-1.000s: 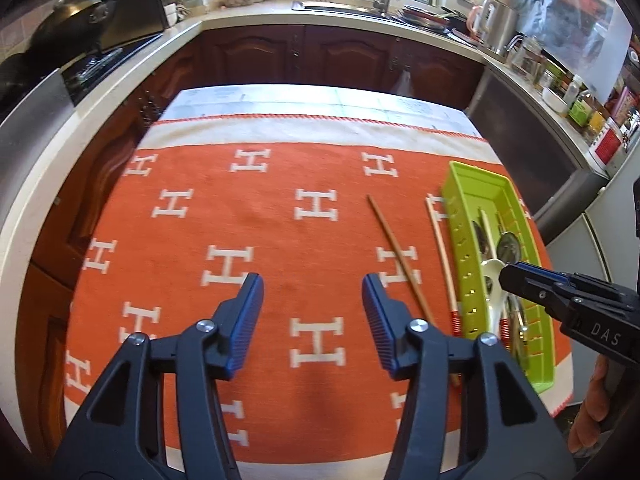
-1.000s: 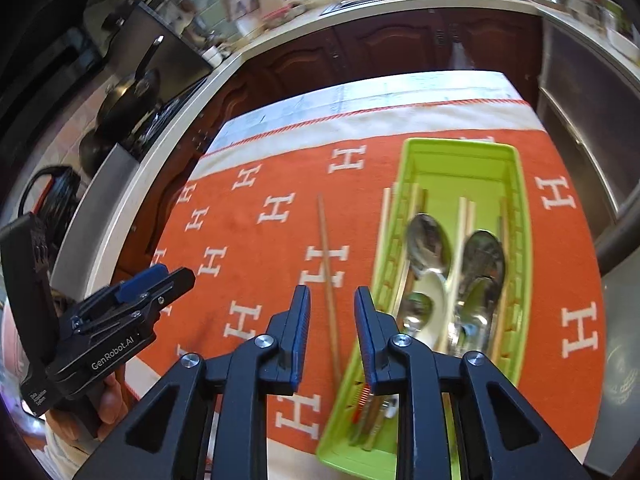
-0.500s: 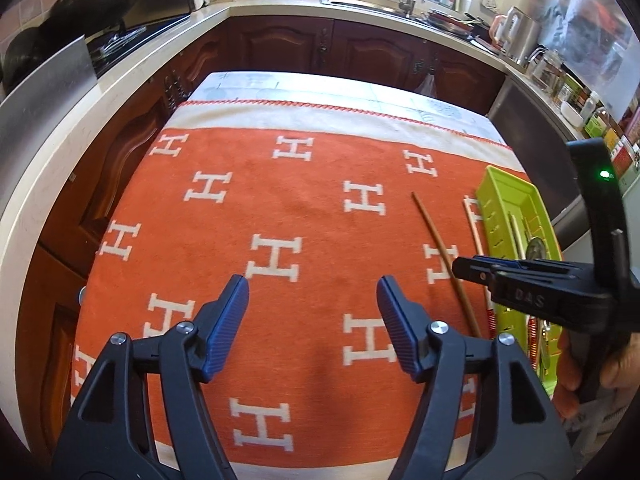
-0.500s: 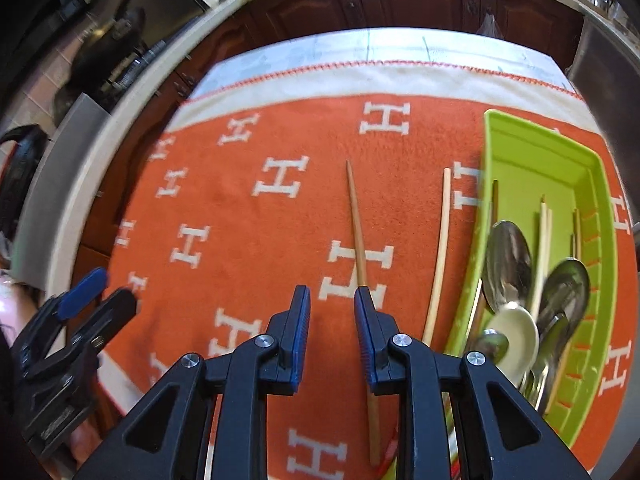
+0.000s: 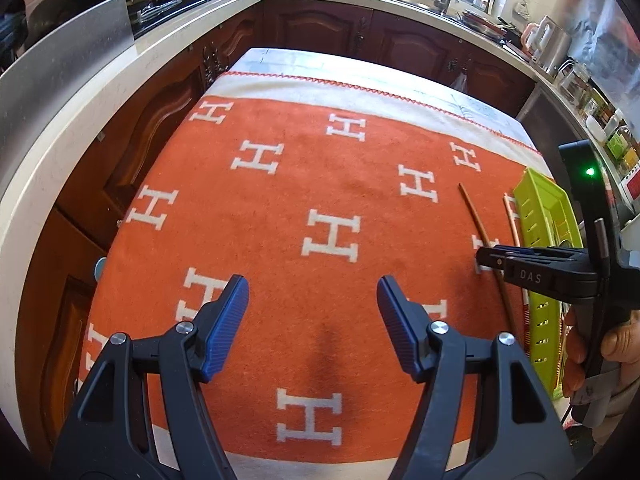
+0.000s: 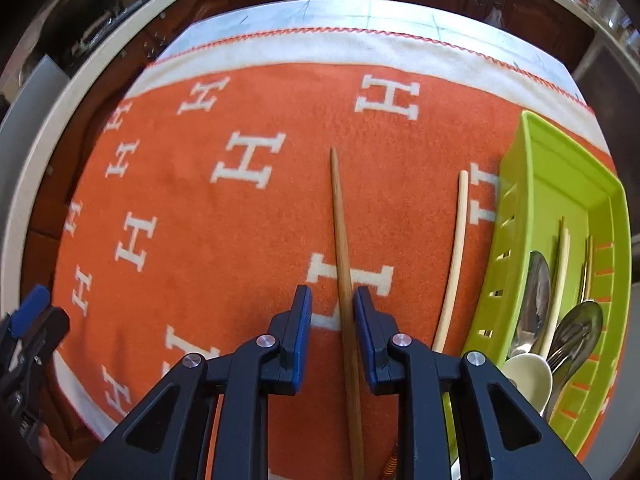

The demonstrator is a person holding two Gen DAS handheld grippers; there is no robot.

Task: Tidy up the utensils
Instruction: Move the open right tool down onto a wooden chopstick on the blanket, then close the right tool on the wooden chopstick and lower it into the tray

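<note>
The fingers (image 6: 366, 336) of the right gripper (image 6: 332, 308) stand a little apart, one on each side of a brown wooden chopstick (image 6: 340, 236) that lies on the orange cloth (image 6: 240, 240) covering the tabletop; its shaft runs straight up the gap between them, and the blue pads do not yet appear to press on it, though whether the right-hand pad brushes it is hard to tell. The left gripper (image 5: 312, 320) has its fingers wide apart with nothing between them, above bare cloth well to the left of the utensils. A paler chopstick (image 6: 456, 252) lies just beside the green tray (image 6: 516, 216), which already holds spoons (image 6: 536, 292) and more chopsticks. The brown chopstick looks light, stiff and thin, with a smooth round surface likely to roll or slip, so a firm pinch near the middle of its length, roughly where the fingers now straddle it, should keep it balanced when lifted.
</note>
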